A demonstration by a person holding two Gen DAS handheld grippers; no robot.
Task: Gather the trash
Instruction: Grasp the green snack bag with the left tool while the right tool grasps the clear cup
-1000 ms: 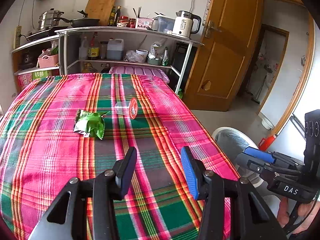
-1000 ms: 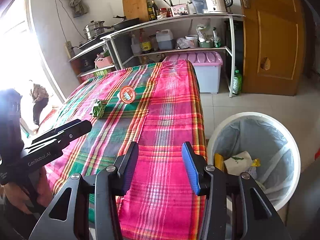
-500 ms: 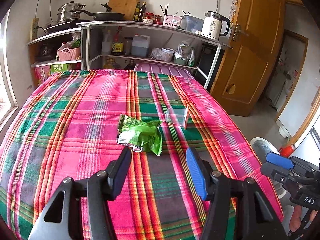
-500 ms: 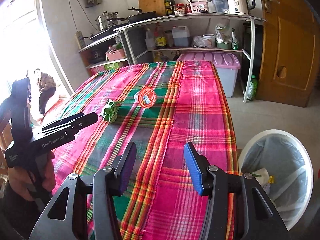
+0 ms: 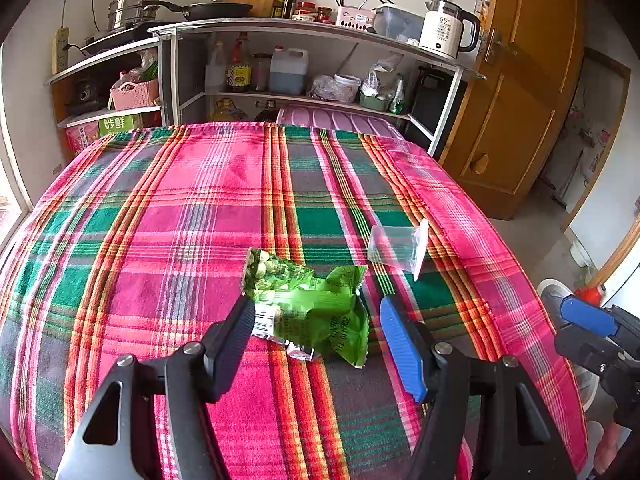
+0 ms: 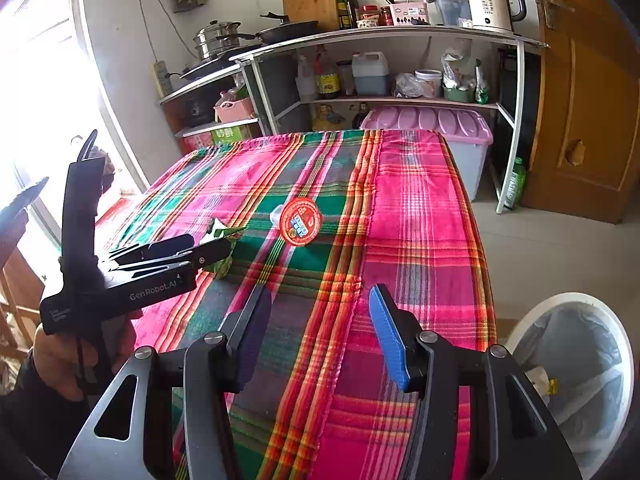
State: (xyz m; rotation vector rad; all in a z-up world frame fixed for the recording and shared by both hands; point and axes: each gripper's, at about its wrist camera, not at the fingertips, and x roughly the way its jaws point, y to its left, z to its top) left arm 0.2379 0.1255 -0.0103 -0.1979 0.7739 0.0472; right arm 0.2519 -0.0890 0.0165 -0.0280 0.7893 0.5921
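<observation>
Nearest, the left hand-held gripper [image 5: 316, 332], jaws just opened wide, straddles the crumpled green wrapper [image 5: 308, 304] on the table [image 5: 160, 240], pads clear. Right hand-held gripper [image 6: 316, 332] half open, empty. Beyond, a clear cup [image 5: 396, 246], contents indistinct. Bin [image 6: 576, 364], partly cut off, holds scraps.

Green wrapper [image 5: 308, 308] on pink-green plaid tablecloth [image 5: 160, 240]; red-lidded clear cup [image 6: 300, 222].

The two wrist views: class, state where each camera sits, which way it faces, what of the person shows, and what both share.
Left wrist: on the left gripper, facing the green wrapper between its open jaws; no hand is clear.
Right wrist: on the right gripper, facing the table's right edge; the left hand shows.
Shared: plaid tablecloth, wrapper, clear cup, shelves, bin.
</observation>
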